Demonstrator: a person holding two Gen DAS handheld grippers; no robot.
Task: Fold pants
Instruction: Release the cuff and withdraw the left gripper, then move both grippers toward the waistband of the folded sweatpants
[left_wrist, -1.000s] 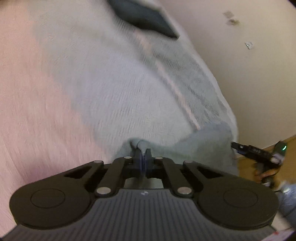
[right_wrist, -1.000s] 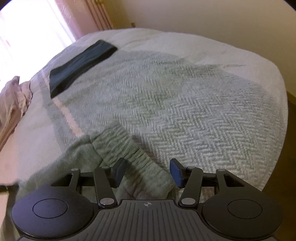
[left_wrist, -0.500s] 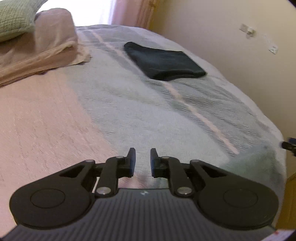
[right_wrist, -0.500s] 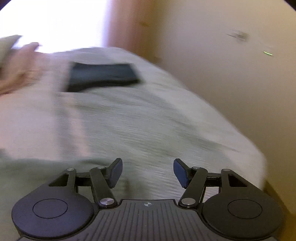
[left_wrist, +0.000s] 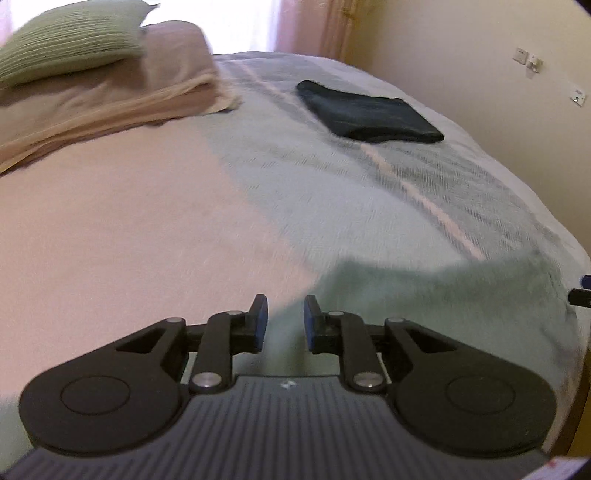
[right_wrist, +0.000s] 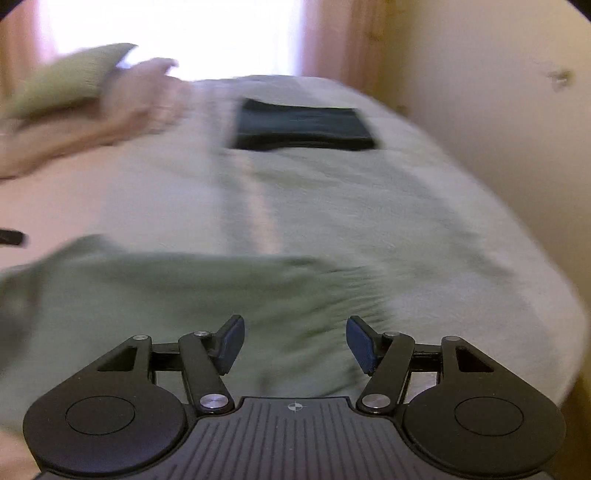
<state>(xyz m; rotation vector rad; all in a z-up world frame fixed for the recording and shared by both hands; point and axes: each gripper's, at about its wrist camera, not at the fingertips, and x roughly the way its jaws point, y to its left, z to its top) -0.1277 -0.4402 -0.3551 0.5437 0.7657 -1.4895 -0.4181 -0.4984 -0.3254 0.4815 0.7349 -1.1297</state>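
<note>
A second ago the left gripper (left_wrist: 282, 319) was clamped on a bunch of the green pants (left_wrist: 424, 291) and the right gripper (right_wrist: 294, 341) straddled their ribbed band with its jaws spread; now both have let go and lifted back, so each camera looks along the bed (left_wrist: 155, 229) instead of down into the cloth. The left gripper's jaws stand a little apart with nothing between them, and the right gripper's jaws stand wide apart, also empty. The pants lie on the near end of the bed, just ahead of and below both grippers, spread across the grey-green blanket (left_wrist: 332, 184); in the right wrist view they (right_wrist: 166, 295) show as a broad, flattish green band, though blur hides the creases and edges. A dark folded garment (left_wrist: 369, 112) sits well apart near the far side, and pillows (left_wrist: 74, 40) lie at the head of the bed. The release suggests that one fold has just been laid down. Whether another fold is needed cannot be told from these blurred views; if so, the next grasp would be at an outer edge of the green cloth.
</note>
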